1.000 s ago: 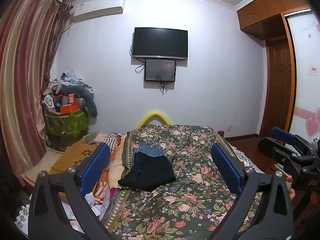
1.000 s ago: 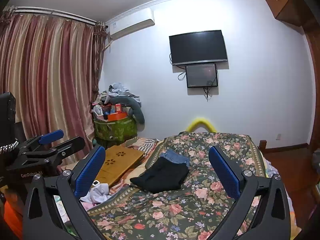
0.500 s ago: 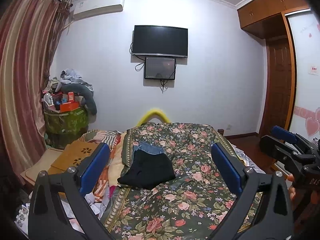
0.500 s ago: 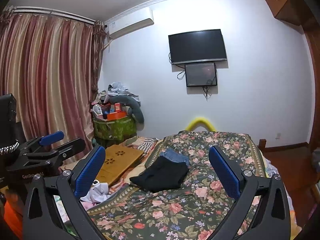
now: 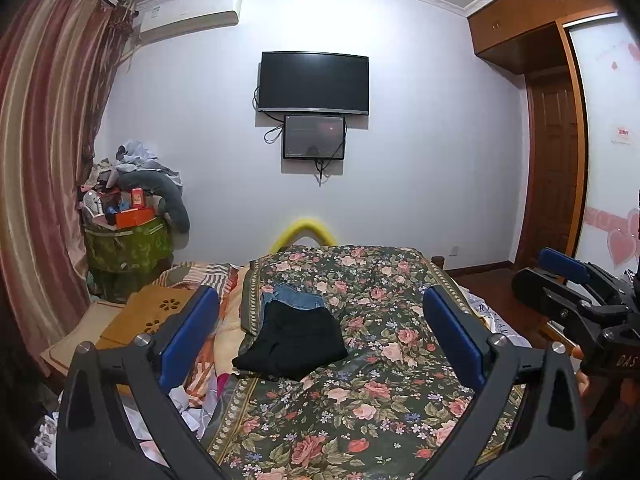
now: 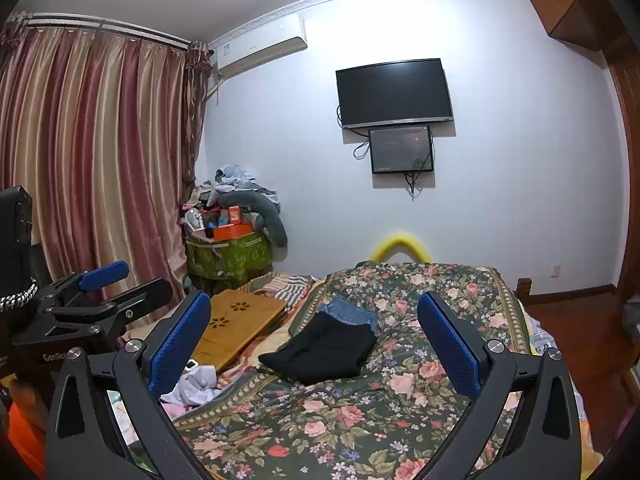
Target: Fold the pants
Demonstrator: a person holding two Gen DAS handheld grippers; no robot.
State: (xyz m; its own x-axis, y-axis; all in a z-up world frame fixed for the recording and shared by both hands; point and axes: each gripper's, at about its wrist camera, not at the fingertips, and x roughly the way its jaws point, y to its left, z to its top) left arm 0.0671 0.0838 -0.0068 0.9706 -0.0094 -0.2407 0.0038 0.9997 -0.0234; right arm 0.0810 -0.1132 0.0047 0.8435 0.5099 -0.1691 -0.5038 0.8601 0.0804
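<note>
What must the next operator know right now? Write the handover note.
Left gripper: open, holding nothing, raised above the bed.
Right gripper: open, holding nothing, also raised.
Black pants lie as a folded pile on the floral bedspread, overlapping the jeans behind them, also folded.
Done: both garments look folded; neither gripper touches them.
Left: check the black pile's edges; no unfolded pants are in view.

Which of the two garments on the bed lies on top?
The black pants. They overlap the near edge of the blue jeans, which peek out behind them, toward the wall, on the floral bedspread.
</note>
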